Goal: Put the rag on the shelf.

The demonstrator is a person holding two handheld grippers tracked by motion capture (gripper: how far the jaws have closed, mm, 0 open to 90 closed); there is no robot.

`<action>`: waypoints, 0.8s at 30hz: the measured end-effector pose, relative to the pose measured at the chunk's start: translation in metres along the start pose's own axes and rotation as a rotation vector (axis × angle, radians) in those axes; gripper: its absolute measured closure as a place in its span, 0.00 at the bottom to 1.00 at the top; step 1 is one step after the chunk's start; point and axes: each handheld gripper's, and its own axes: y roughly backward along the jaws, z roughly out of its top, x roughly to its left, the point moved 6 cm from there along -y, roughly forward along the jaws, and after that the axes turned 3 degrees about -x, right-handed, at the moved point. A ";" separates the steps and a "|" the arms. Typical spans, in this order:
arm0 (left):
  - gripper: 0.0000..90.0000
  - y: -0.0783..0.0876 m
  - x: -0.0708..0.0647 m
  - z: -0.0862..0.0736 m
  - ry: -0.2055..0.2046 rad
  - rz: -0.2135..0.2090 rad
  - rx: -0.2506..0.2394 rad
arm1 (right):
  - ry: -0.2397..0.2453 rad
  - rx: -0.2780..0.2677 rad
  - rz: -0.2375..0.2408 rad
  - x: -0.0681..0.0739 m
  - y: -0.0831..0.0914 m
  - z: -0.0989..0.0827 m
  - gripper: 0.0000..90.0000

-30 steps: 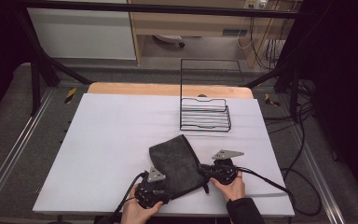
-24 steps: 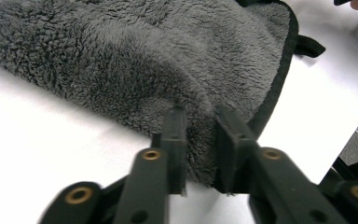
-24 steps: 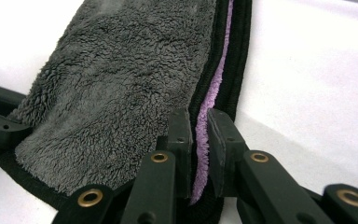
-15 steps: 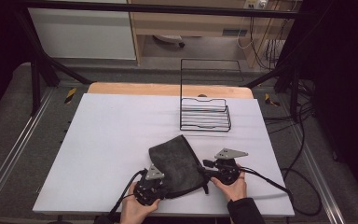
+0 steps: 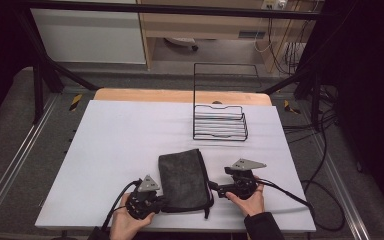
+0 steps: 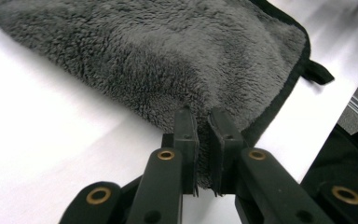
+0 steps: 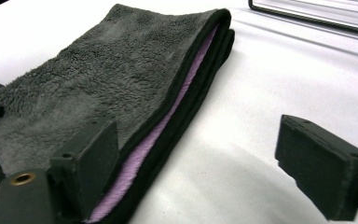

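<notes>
Fleecy grey folded towel [image 5: 182, 178] (lilac inside): left tongs [image 6: 204, 135] clench its edge, right tongs [image 7: 205, 163] just released.

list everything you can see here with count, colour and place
towel: one, dark grey with a lilac inner side, folded flat at the near middle of the table
wire rack: one, black, upright at the far right of the table
table: one, white top with a wooden strip at its far edge
cables: several, pale, hanging behind the table at the far right
left hand-held gripper: one, black, at the towel's near left corner, jaws shut on the towel's edge
right hand-held gripper: one, black, beside the towel's right edge, jaws have just been opening, nothing clamped between them
</notes>
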 end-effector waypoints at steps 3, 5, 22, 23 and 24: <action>0.92 0.006 0.007 -0.004 0.003 0.001 0.011 | -0.001 0.008 0.005 0.000 0.000 0.000 0.12; 0.92 0.009 0.010 -0.005 0.003 0.002 0.014 | -0.007 0.015 0.000 -0.001 -0.001 -0.001 0.09; 0.76 0.023 0.025 -0.018 -0.048 0.051 0.018 | -0.018 0.034 -0.005 -0.001 -0.002 -0.003 0.04; 0.65 0.024 0.027 -0.018 -0.053 0.054 0.018 | -0.013 0.034 -0.007 -0.001 -0.002 -0.003 0.04; 0.60 0.025 0.028 -0.017 -0.052 0.059 0.016 | -0.015 0.035 -0.007 -0.001 -0.002 -0.003 0.04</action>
